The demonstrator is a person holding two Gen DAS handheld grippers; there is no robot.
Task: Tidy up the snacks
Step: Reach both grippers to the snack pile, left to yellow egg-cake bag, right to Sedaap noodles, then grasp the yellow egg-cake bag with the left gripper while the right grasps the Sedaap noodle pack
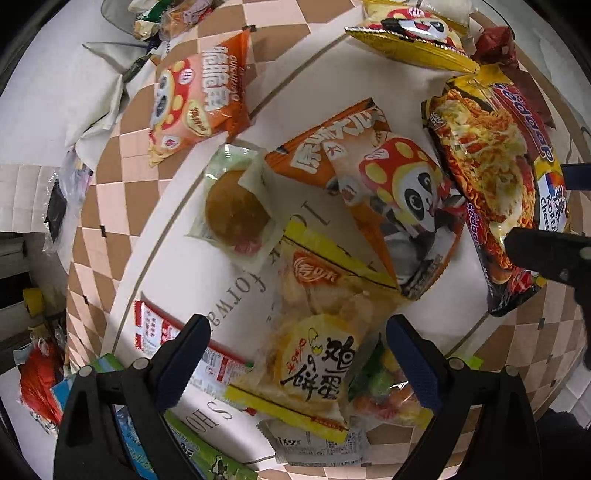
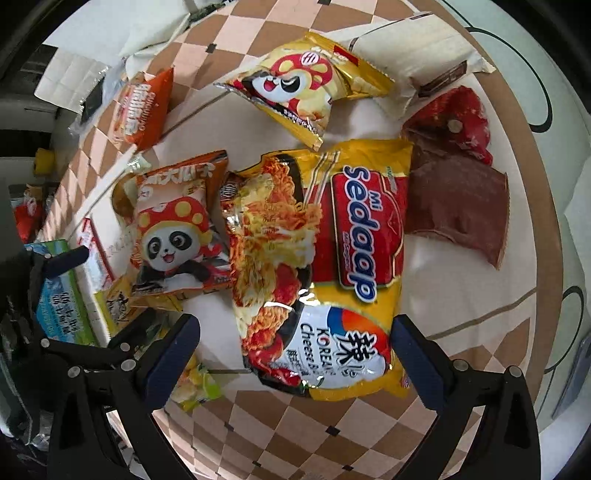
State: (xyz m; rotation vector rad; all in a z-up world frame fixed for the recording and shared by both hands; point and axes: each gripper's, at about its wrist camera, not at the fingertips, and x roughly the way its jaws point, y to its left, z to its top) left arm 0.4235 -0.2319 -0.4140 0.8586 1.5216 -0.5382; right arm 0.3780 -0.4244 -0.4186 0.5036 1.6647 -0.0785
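Note:
My left gripper (image 1: 295, 360) is open, its fingers either side of a yellow egg-cake packet (image 1: 314, 365) lying on a white cloth bag (image 1: 229, 291). Beyond it lie a clear-wrapped bun (image 1: 236, 212) and an orange panda snack bag (image 1: 384, 184). My right gripper (image 2: 295, 354) is open above the near end of a yellow Mi Sedaap noodle packet (image 2: 325, 266), which also shows in the left wrist view (image 1: 495, 184). The orange panda bag (image 2: 177, 229) lies left of the noodles.
A yellow panda bag (image 2: 303, 81), a brown pouch (image 2: 458, 206) and a red packet (image 2: 461, 118) lie beyond the noodles. An orange-pink snack bag (image 1: 199, 96) lies on the checkered tablecloth (image 2: 288, 443). Green-blue packets (image 2: 62, 306) sit left. More snacks (image 1: 166, 18) are piled far back.

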